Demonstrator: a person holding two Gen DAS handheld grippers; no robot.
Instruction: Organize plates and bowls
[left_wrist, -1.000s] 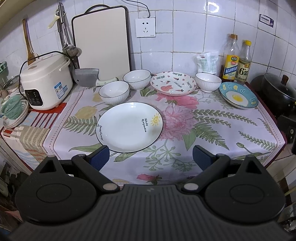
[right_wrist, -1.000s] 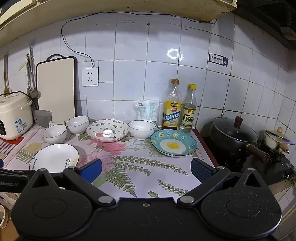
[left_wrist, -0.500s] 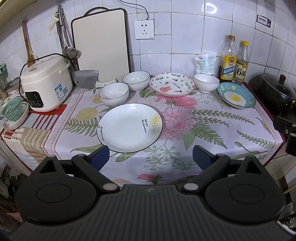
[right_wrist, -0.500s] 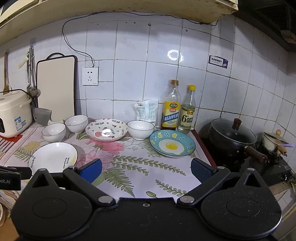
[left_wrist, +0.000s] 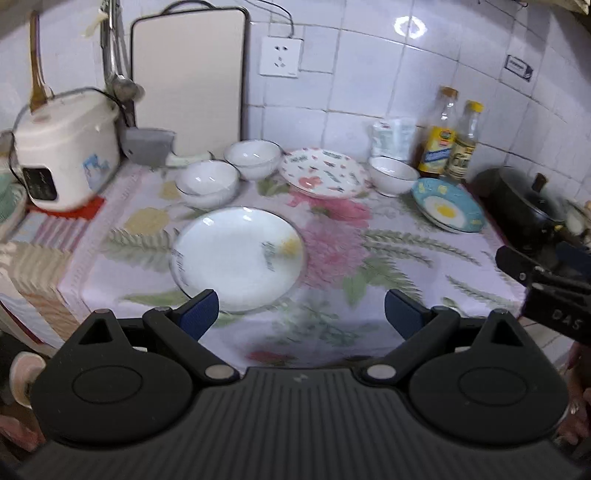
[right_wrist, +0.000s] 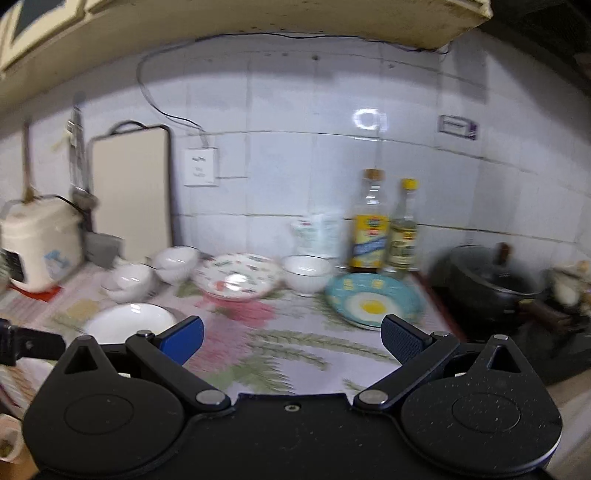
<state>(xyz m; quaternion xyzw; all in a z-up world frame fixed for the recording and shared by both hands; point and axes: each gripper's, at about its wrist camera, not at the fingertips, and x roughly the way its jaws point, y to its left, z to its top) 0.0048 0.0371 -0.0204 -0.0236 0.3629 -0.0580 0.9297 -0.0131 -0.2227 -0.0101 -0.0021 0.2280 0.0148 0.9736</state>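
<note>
White bowls (left_wrist: 207, 181) three, plates (left_wrist: 237, 256) three, bottles (left_wrist: 439, 138) two

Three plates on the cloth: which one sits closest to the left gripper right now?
The plain white plate, just ahead of the left gripper. The floral plate and the blue egg plate lie farther back.

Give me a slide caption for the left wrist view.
Open left gripper faces a white plate on a floral cloth, bowls and plates behind.
</note>
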